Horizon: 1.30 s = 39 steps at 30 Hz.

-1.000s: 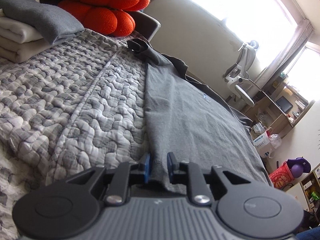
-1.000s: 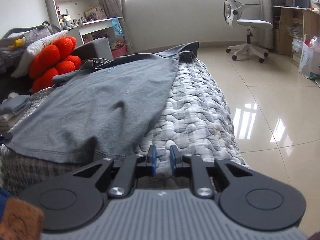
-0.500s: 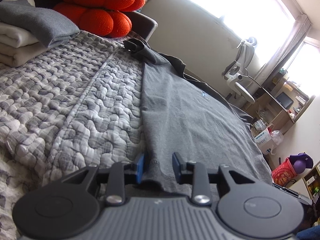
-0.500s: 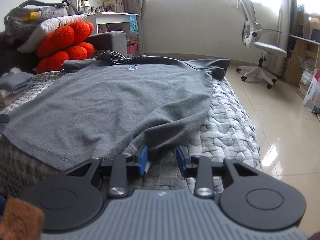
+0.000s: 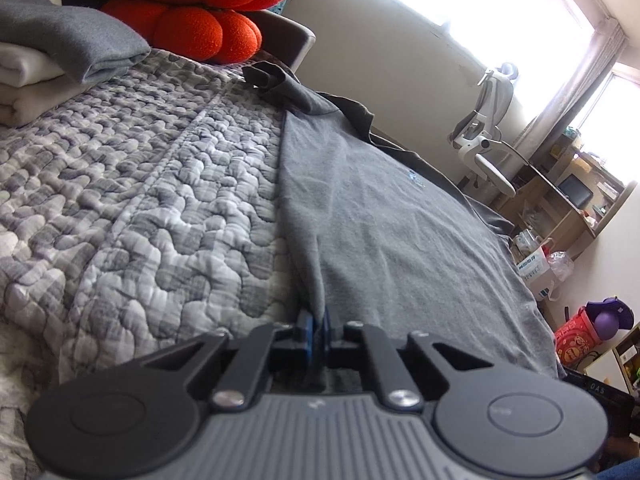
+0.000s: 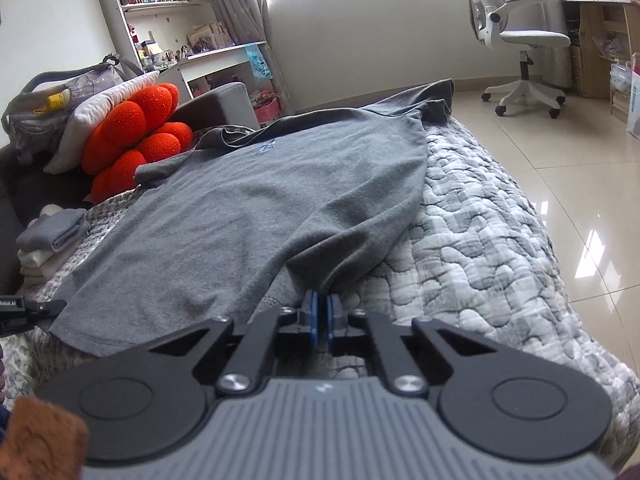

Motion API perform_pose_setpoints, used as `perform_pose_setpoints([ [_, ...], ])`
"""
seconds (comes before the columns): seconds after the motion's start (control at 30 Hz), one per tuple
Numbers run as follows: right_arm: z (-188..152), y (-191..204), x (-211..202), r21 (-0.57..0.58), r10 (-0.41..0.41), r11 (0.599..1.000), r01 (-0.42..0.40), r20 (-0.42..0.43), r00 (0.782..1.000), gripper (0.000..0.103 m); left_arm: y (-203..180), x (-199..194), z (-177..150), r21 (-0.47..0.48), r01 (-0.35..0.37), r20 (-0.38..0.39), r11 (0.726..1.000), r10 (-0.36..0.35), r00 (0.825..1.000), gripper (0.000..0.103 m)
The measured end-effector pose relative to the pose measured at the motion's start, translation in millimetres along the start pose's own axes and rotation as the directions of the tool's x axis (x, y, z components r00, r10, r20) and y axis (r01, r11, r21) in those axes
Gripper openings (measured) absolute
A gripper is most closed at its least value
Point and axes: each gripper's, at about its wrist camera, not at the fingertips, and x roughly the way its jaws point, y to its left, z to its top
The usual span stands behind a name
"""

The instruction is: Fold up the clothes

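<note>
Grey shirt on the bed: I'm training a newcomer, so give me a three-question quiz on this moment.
1. True or false: the left gripper is shut on the shirt.
2. What does the right gripper pinch? A) the quilt B) the shirt's hem C) the orange cushion
3. Fill in: folded clothes are stacked beside the orange ___.

Key: 1 true; 2 B; 3 cushion.
</note>
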Motion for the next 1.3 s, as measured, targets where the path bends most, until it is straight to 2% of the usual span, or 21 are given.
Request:
perform_pose_setpoints([
  [0.17,6.4,-9.5,-43.7,0.029,-0.023,0.999,0.021,0.078,0.997,0.0,2.2,-16.1,1.2,0.014,0.003,0.03,1.0,-0.004,1.0,0.003],
  [0.3,3.0,-13.9,-52.1,-0.013,-0.094,0.995,0.095,0.053,0.994,0.0,4.3,-13.5,-0.1,0.021,-0.01,0.022,1.0,0.01,1.0,0.004],
  [0.37,-2.4,-17.4,-44.3,-0.012,-0.086,0.996,0.086,0.007,0.996,0.005,7.7,-11.6,-1.3,0.0,-0.004,0.018,1.0,0.004,1.0,0.004],
  [0.4,-5.2,-18.9,-40.5,-0.006,-0.074,0.997,0.074,-0.015,0.997,0.011,9.3,-11.3,-1.9,-0.011,0.002,0.019,1.0,-0.002,1.0,0.006],
  [0.47,-10.2,-24.0,-35.4,0.029,-0.034,0.999,0.036,-0.037,0.999,0.013,11.3,-10.8,-2.9,-0.025,0.015,0.02,1.0,-0.014,1.0,0.014],
  [0.5,-12.2,-25.7,-33.7,0.052,-0.011,0.999,0.013,-0.04,0.999,0.016,11.1,-10.6,-3.3,-0.025,0.022,0.021,0.999,-0.021,1.0,0.022],
  [0.53,-13.6,-27.9,-32.2,0.084,0.018,0.996,-0.014,-0.037,0.999,0.028,10.7,-9.7,-3.3,-0.027,0.037,0.021,0.999,-0.036,0.999,0.032],
  [0.6,-14.5,-32.9,-30.2,0.146,0.081,0.986,-0.077,-0.017,0.997,0.049,8.9,-7.4,-2.8,-0.029,0.069,0.019,0.997,-0.068,0.998,0.045],
  [0.63,-14.1,-35.3,-30.1,0.177,0.105,0.979,-0.102,-0.008,0.994,0.054,6.5,-6.9,-2.6,-0.023,0.073,0.02,0.997,-0.072,0.997,0.05],
  [0.73,-10.9,-37.1,-29.8,0.226,0.127,0.966,-0.124,0.001,0.992,0.054,1.8,-1.8,-2.0,0.001,0.055,0.018,0.999,-0.055,0.998,0.052],
  [0.8,-11.3,-34.5,-29.5,0.22,0.113,0.969,-0.111,0.003,0.994,0.052,-1.1,2.0,-1.6,0.017,0.041,0.017,0.999,-0.041,0.999,0.046],
  [0.87,-12.9,-27.0,-28.8,0.18,0.063,0.982,-0.063,0.006,0.998,0.039,-3.9,5.7,-1.3,0.033,0.028,0.016,0.999,-0.028,0.999,0.028],
  [0.93,-15.3,-19.6,-26.7,0.137,0.008,0.99,-0.009,0.008,1.0,0.016,-4.0,7.3,-1.6,0.039,0.003,0.02,0.999,-0.003,1.0,0.008],
  [0.97,-16.1,-18.6,-26.5,0.137,0.003,0.991,-0.004,0.007,1.0,0.011,-2.1,6.3,-1.4,0.031,-0.001,0.02,1.0,0.0,1.0,0.003],
  [1.0,-16.9,-17.9,-26.4,0.137,-0.001,0.991,0.0,0.006,1.0,0.003,0.3,5.0,-1.2,0.021,-0.001,0.019,1.0,0.001,1.0,0.003],
  [1.03,-16.8,-19.2,-29.0,0.14,-0.002,0.99,0.001,0.011,1.0,0.002,1.3,1.4,-0.9,0.018,-0.004,0.023,1.0,0.004,1.0,0.002],
  [1.1,-13.7,-21.6,-40.3,0.131,-0.002,0.991,-0.003,0.036,0.999,0.002,1.4,-9.5,0.3,0.02,-0.004,0.041,1.0,0.003,0.999,0.002],
  [1.3,8.7,-29.8,-90.6,0.103,0.007,0.994,-0.021,0.127,0.992,0.002,-1.9,-42.2,2.0,0.009,0.066,0.071,0.998,-0.066,0.995,0.002],
])
